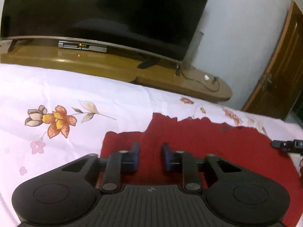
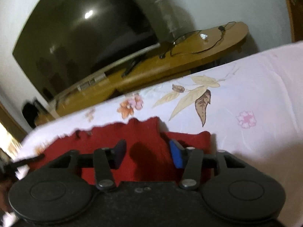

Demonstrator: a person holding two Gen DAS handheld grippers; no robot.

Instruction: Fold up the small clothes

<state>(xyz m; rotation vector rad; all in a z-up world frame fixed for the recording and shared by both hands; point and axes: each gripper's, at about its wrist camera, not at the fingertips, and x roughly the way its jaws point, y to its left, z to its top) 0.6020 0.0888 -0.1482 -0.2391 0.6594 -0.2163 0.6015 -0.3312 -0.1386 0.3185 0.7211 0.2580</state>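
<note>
A dark red garment [image 1: 198, 136] lies flat on the floral bed sheet [image 1: 75, 94], its far edge jagged. My left gripper [image 1: 150, 147] hovers low over the garment's left part; its blue pads stand a little apart, with only flat cloth showing in the gap. In the right wrist view the same red garment [image 2: 144, 130] sits under my right gripper [image 2: 147, 145], whose jaws are wider apart and pinch nothing. The right gripper's tip [image 1: 284, 144] shows at the left view's right edge. The left gripper's tip [image 2: 28, 160] shows at the right view's left edge.
Beyond the bed's far edge stands a wooden TV stand [image 1: 94, 62] with a large dark TV [image 1: 94, 9], a set-top box [image 1: 81, 46] and a loose cable [image 1: 204, 83]. A wooden door [image 1: 280, 66] is at the right. Bare sheet [image 2: 246, 94] lies right of the garment.
</note>
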